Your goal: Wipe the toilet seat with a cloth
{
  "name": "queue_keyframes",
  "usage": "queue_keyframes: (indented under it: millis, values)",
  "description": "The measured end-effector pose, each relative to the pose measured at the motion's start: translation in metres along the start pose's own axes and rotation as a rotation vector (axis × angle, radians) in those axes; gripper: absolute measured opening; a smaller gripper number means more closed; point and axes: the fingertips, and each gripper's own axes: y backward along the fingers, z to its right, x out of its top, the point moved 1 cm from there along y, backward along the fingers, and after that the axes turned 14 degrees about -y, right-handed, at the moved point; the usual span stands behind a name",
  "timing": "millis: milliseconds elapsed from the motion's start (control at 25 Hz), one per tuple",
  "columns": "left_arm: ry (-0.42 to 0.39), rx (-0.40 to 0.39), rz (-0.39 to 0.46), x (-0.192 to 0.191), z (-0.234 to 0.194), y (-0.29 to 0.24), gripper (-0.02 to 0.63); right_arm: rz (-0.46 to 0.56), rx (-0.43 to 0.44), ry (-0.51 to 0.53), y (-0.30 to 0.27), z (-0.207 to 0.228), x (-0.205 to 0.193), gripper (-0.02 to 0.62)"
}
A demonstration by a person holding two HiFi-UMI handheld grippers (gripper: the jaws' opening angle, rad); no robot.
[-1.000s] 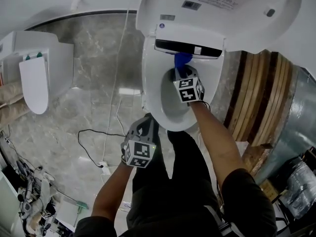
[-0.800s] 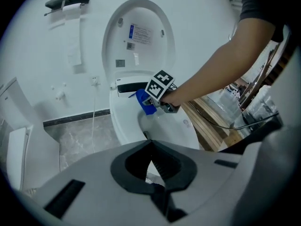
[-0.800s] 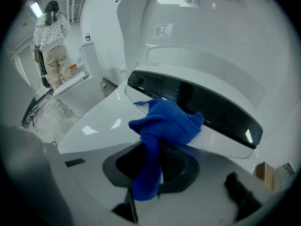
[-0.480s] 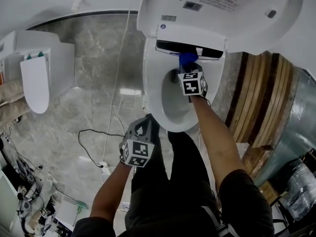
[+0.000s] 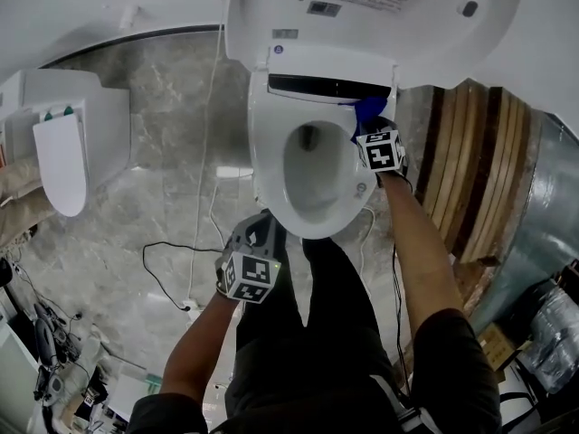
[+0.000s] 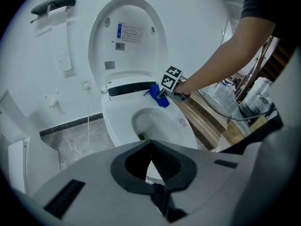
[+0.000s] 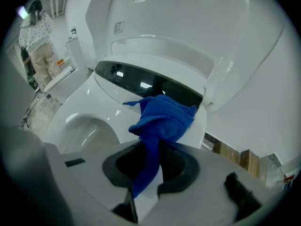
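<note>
Now we press the blue cloth (image 7: 162, 119), pinched in our right gripper (image 5: 368, 127), against the rear right of the toilet seat (image 5: 267, 152) to wipe it; our left gripper (image 6: 150, 166), closed on nothing, hangs clear at the seat's front.

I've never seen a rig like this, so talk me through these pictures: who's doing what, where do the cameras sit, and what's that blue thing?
A person holds a two-jaw gripper in each hand; the marker cubes belong to them. One camera on the head looks down; one rides on each gripper. The right gripper is shut on a blue cloth at the rear right of the white toilet seat, below the raised lid. The left gripper hangs shut and empty, away from the seat.
</note>
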Motion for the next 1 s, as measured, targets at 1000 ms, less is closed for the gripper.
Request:
queue_keyframes:
  millis: [1000]
  values:
    - [0.059,-0.012,-0.013,0.014,0.015,-0.018,0.009,-0.287,0.251,0.497,0.053,-0.058,-0.169,0.077]
